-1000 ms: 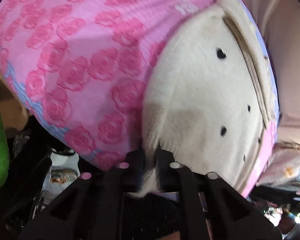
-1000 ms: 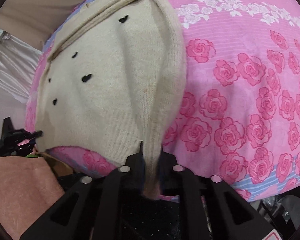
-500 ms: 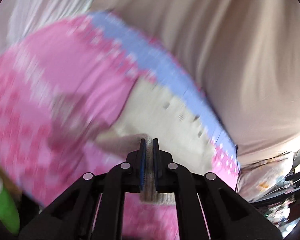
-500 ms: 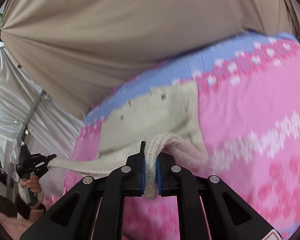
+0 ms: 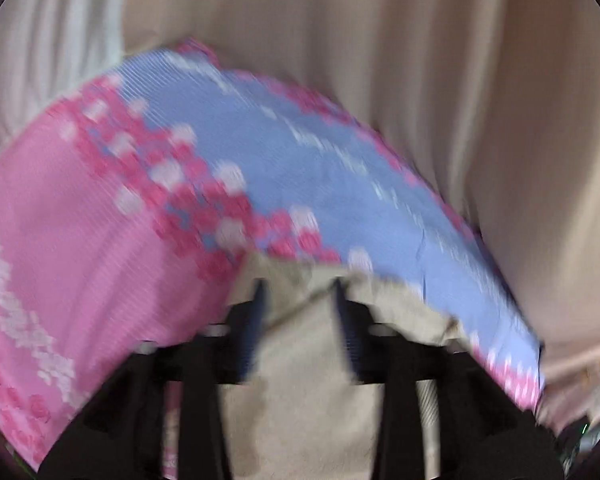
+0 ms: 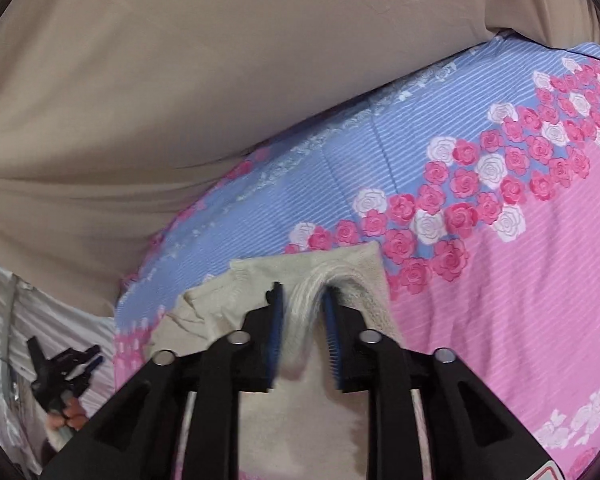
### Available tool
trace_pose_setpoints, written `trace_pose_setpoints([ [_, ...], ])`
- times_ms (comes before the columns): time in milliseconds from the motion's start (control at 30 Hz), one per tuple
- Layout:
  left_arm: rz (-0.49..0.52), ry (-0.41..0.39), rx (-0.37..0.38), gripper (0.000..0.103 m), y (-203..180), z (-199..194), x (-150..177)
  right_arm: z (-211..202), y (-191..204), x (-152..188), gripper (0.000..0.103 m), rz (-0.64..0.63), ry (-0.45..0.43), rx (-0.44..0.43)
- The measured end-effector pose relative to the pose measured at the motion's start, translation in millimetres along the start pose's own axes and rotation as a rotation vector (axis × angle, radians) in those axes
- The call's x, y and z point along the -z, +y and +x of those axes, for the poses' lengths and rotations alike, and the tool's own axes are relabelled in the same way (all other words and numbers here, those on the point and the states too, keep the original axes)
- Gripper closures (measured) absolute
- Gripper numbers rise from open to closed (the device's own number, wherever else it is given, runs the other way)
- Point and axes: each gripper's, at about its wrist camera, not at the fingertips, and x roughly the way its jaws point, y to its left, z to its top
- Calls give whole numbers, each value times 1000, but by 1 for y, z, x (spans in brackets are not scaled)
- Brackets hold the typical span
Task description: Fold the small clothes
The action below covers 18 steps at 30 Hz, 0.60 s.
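A cream knitted sweater [image 6: 300, 392] lies folded over on a pink and blue rose-print bedsheet [image 6: 500, 280]. My right gripper [image 6: 302, 300] is open, its jaws apart with the sweater's folded edge loose between them. My left gripper [image 5: 300, 292] is open too, over the sweater [image 5: 300, 392] near the blue band of the sheet [image 5: 320, 168]. The left wrist view is blurred. The left gripper also shows in the right wrist view [image 6: 60, 368], at the far left, in a hand.
A beige curtain [image 6: 180, 80] hangs behind the bed's far edge and shows in the left wrist view [image 5: 460, 80] too. White fabric [image 6: 4, 340] hangs at the left.
Both grippers carried the sweater's near edge forward over its far part, then opened and let it go. Both views now look toward the sheet's blue far edge.
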Motion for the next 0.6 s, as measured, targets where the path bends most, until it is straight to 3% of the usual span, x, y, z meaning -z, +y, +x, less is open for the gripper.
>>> trace_pose_setpoints([
  [67, 26, -17, -36, 36, 4, 12, 10, 2, -4, 10, 57, -27, -7, 39],
  [133, 46, 2, -69, 28, 3, 31, 15, 11, -13, 14, 57, -13, 20, 44],
  [267, 47, 144, -51, 23, -7, 81, 16, 28, -24, 19, 57, 45, 52, 42],
  [333, 54, 190, -42, 25, -14, 102, 20, 34, -25, 18, 57, 53, 56, 57],
  [367, 71, 200, -39, 30, -17, 108, 22, 36, -25, 17, 57, 48, 58, 66],
  [433, 135, 196, -89, 61, -25, 117, 26, 42, -25, 16, 55, 31, 60, 97],
  [467, 178, 169, -114, 71, -28, 115, 28, 46, -25, 15, 54, 13, 66, 122],
  [500, 204, 152, -93, 90, -29, 109, 28, 51, -26, 15, 54, -7, 73, 141],
  [533, 204, 149, -53, 93, -27, 101, 26, 55, -25, 15, 54, -30, 78, 157],
  [567, 183, 133, -18, 94, -22, 90, 23, 60, -24, 16, 67, -58, 95, 150],
  [600, 164, 112, 10, 94, -18, 78, 19, 63, -22, 18, 95, -77, 114, 121],
])
